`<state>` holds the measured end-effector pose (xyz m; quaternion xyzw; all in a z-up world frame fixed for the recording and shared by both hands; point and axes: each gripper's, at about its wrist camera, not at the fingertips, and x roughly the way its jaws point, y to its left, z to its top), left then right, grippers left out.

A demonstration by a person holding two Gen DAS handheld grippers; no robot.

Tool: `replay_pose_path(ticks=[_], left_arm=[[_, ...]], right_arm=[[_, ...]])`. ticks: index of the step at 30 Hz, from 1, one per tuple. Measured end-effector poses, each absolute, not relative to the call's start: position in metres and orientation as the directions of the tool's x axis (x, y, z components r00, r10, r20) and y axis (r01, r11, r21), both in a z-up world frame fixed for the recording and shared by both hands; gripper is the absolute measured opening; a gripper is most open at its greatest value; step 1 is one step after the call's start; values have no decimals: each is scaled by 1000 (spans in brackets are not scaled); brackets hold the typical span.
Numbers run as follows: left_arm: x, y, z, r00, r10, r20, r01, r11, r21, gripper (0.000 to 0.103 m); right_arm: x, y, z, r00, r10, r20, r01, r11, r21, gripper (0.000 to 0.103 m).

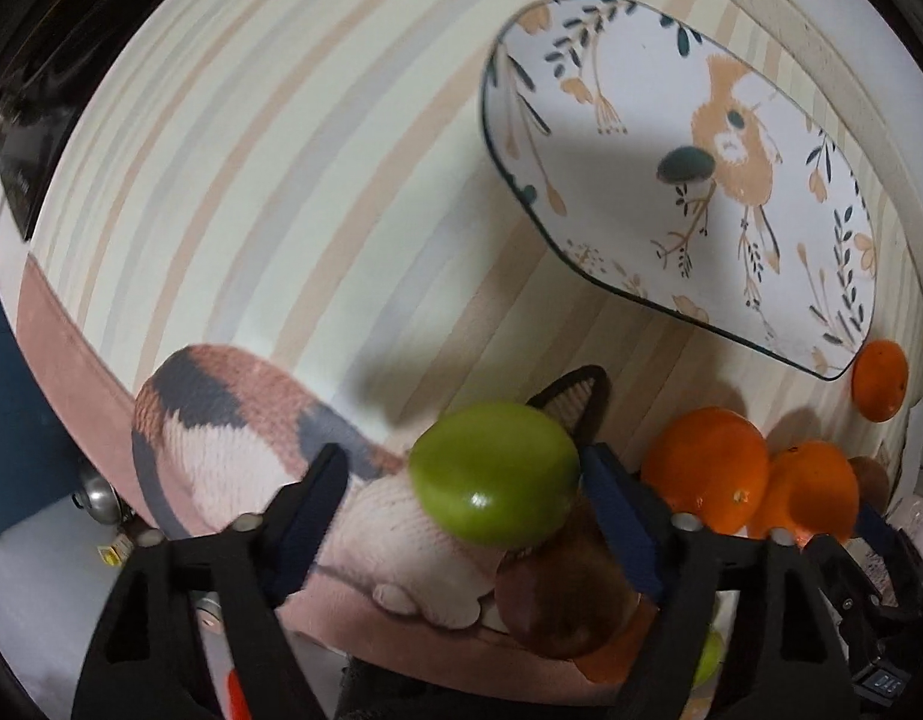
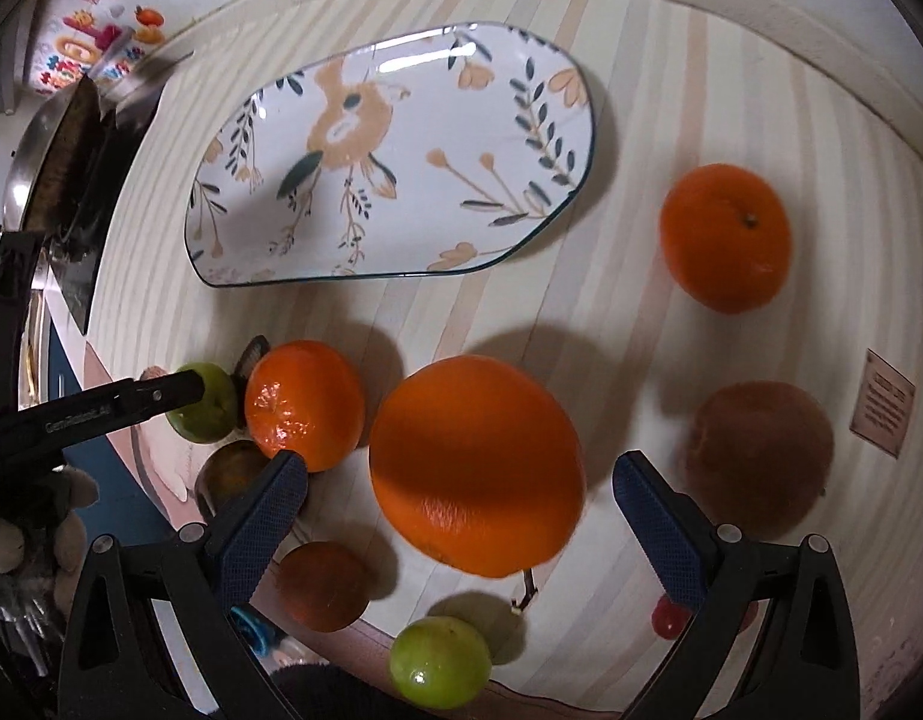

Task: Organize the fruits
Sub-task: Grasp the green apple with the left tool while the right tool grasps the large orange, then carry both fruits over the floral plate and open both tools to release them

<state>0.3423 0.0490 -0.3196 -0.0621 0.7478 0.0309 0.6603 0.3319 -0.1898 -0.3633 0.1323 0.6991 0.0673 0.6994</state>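
In the left wrist view a green fruit (image 1: 497, 474) lies between the fingers of my left gripper (image 1: 461, 474). The right pad is at its edge and the left pad stands clear of it. A brown fruit (image 1: 563, 600) sits just below. My right gripper (image 2: 461, 474) straddles a large orange (image 2: 476, 468) with a gap on both sides. A flowered oval plate (image 2: 401, 162) lies bare beyond the fruit. Other oranges (image 2: 305, 405) (image 2: 725, 237), a brown fruit (image 2: 758, 456) and a second green fruit (image 2: 440, 669) lie around on the striped cloth.
A pink mat with a cat picture (image 1: 221, 438) lies under the left gripper. A metal pan (image 2: 47, 150) stands off the table's left edge. A small red fruit (image 2: 668, 615) and a dark round fruit (image 2: 323, 585) sit near the right gripper's fingers.
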Motion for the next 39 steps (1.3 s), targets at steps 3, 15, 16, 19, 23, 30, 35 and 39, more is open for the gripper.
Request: replay_pose_path(ticks=[3, 15, 16, 19, 23, 30, 35, 39], left_arm=[[343, 39, -323, -112, -61, -992, -107, 993, -49, 60], [354, 28, -346, -131, -48, -990, -66, 997, -39, 59], [354, 27, -346, -127, -44, -991, -67, 997, -36, 59], [350, 25, -344, -115, -27, -993, -51, 998, -21, 59], [344, 19, -338, -92, -21, -996, -57, 998, -16, 59], [342, 24, -281, -28, -68, -997, -85, 994, -65, 59], [361, 13, -233, 52, -123, -991, -70, 990, -127, 59], [404, -2, -216, 87, -140, -986, -59, 988, -145, 59]], right_arm=[[338, -184, -372, -10, 277, -961, 81, 958, 275, 103], [343, -176, -405, -95, 272, -958, 89, 960, 264, 85], [344, -175, -406, -90, 274, -958, 88, 960, 266, 85], [340, -177, -406, -76, 273, -959, 79, 960, 267, 85], [332, -174, -405, -57, 261, -964, 85, 963, 255, 84], [327, -190, -378, 1, 306, -952, 131, 944, 304, 84], [345, -201, -337, 97, 345, -934, 134, 925, 355, 84], [382, -204, -320, 182, 351, -919, 157, 912, 379, 84]])
